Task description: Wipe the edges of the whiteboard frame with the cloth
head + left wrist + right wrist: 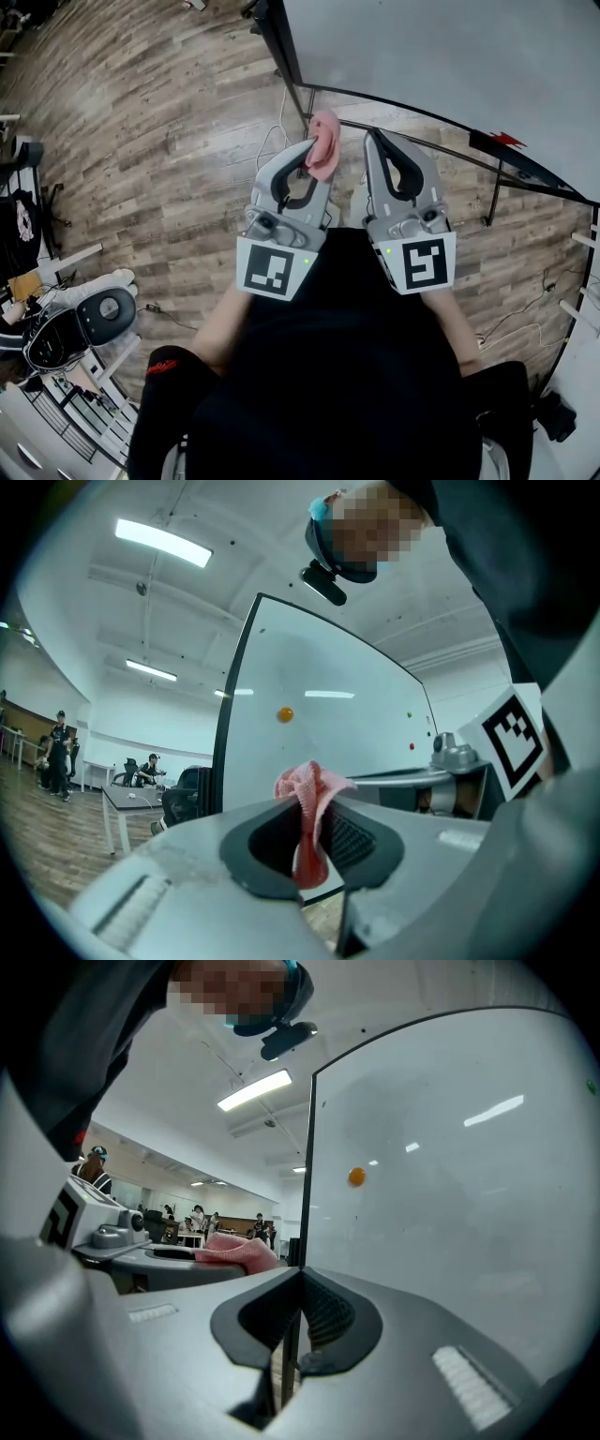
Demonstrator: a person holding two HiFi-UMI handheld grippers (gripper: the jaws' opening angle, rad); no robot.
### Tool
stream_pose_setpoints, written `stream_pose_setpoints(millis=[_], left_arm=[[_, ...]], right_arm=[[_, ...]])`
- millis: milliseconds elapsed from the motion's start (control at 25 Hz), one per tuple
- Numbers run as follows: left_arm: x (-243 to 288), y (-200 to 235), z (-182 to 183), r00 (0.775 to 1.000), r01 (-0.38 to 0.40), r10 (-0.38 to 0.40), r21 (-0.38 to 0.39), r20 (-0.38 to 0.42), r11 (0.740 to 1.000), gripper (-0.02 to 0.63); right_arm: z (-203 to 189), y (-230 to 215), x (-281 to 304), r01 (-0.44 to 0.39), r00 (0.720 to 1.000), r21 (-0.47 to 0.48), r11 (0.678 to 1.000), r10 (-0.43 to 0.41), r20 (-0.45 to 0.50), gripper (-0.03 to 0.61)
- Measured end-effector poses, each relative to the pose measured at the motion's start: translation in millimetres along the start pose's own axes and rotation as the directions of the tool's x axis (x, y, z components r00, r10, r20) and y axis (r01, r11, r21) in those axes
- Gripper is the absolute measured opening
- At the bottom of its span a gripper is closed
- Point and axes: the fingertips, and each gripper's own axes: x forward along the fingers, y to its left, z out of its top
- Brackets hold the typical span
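The whiteboard (pixel 441 66) stands ahead of me at the upper right, a white panel in a thin black frame (pixel 281 42). My left gripper (pixel 312 146) is shut on a pink cloth (pixel 324 150), which bunches out past its tips, just short of the frame's lower corner. In the left gripper view the cloth (pixel 309 803) hangs pinched between the jaws, with the frame's vertical edge (pixel 225 742) beyond. My right gripper (pixel 373 139) is beside it, shut and holding nothing. In the right gripper view the frame edge (pixel 307 1166) runs straight up behind the closed tips (pixel 300 1277), with the cloth (pixel 239 1251) to the left.
The wood floor (pixel 169 131) lies below, with white cables (pixel 272 141) near the board's stand bar (pixel 450 150). An office chair (pixel 89 323) sits at the left. An orange magnet (pixel 284 714) is stuck on the board. People and desks (pixel 141 775) are far behind.
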Motion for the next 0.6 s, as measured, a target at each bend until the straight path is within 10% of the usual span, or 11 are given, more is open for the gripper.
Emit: stream_pose_setpoints(millis=[600], left_arm=[[1.2,-4.4,-2.0,1.000,0.011,-0.011,0.021,0.008,1.000,0.048]], right_arm=[[-5.6,6.5,-3.9,-0.011,1.000,0.014,1.000,0.011,-0.008,0.000]])
